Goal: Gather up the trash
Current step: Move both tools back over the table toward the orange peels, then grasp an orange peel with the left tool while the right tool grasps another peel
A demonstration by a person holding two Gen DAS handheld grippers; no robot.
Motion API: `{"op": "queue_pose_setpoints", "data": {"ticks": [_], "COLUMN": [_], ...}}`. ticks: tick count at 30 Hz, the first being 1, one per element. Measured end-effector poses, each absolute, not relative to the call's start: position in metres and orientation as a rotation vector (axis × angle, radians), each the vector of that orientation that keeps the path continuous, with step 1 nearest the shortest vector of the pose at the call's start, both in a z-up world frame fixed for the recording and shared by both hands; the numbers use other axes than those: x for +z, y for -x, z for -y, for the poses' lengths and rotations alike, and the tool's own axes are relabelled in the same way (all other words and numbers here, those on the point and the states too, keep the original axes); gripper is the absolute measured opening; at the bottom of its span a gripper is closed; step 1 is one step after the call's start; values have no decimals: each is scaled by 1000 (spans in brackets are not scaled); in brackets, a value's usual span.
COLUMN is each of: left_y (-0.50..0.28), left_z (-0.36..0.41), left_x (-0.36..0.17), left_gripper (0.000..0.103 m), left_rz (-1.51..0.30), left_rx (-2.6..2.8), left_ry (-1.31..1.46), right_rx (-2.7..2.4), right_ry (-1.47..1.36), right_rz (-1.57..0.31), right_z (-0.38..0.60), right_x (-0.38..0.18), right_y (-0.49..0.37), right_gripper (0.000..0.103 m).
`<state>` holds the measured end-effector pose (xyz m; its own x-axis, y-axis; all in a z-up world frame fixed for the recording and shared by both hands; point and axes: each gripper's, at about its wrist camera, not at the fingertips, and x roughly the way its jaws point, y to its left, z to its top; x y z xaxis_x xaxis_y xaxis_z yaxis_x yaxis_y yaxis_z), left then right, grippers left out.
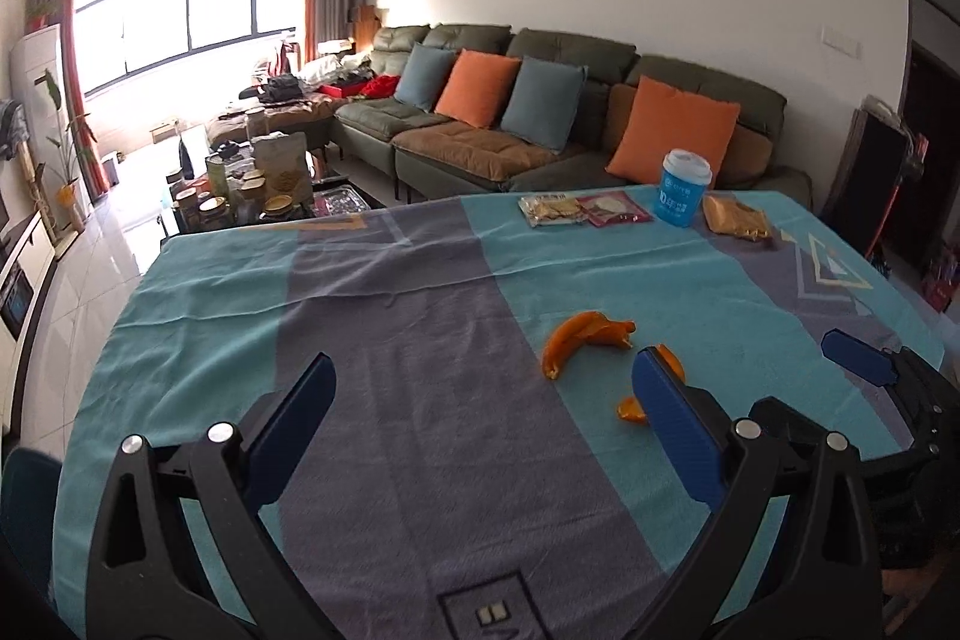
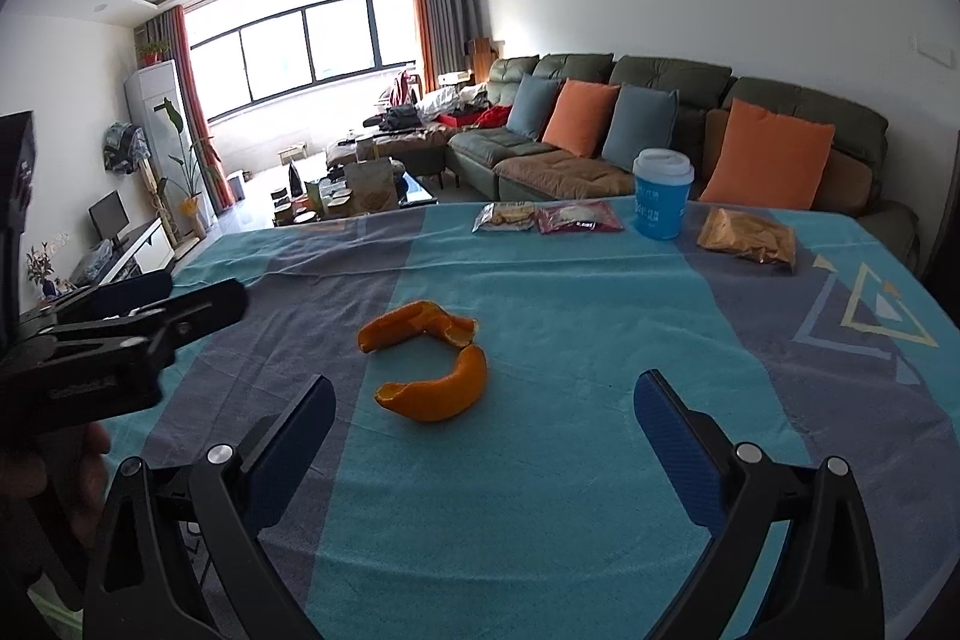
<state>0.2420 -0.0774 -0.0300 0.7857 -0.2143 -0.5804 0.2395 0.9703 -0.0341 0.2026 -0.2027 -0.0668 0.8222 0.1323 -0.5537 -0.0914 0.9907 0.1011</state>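
Two pieces of orange peel lie mid-table: a long curved one (image 1: 585, 337) (image 2: 414, 325) and a nearer one (image 2: 441, 391), which the left wrist view shows half hidden behind my left gripper's right finger (image 1: 675, 418). At the far edge stand a blue paper cup with a white lid (image 1: 684, 187) (image 2: 660, 193), a clear snack packet (image 1: 552, 209) (image 2: 505, 216), a pink packet (image 1: 618, 208) (image 2: 579, 217) and a crumpled brown wrapper (image 1: 737, 217) (image 2: 750, 235). My left gripper (image 1: 486, 385) is open and empty. My right gripper (image 2: 485, 403) is open and empty, just short of the nearer peel.
The table wears a teal and grey cloth (image 1: 390, 340) (image 2: 570, 460). Behind it runs a green sofa (image 1: 540, 130) (image 2: 660, 118) with orange and blue cushions. A cluttered coffee table (image 1: 258, 190) stands at the left. A hand (image 2: 84, 472) holds the left gripper.
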Motion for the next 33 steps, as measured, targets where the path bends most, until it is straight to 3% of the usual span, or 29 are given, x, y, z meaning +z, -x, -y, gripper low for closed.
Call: {"op": "queue_pose_setpoints", "data": {"ticks": [11,23,26,28,33], "left_y": [-310,-350,-353,-354,-355], "left_z": [119,141,140,141,142], "left_x": [-62,-95,-99,-103,-105], "left_gripper": [98,97,95,83,72], "left_rz": [-791,-919,-925,-935,-915], "left_rx": [-335,-369,-367,-376,-370], "left_ry": [-97,-141,-153,-152,-162], "right_rx": [193,274,289,304,330], "right_ry": [-83,-76,-75,-74,-94], "right_rz": [-728,-826,-842,-849,-864], "right_z": [204,191,188,186,185], "right_x": [-85,-101,-103,-104,-105], "right_y": [-244,-271,-277,-279,-281], "right_gripper": [80,71,70,67,56]}}
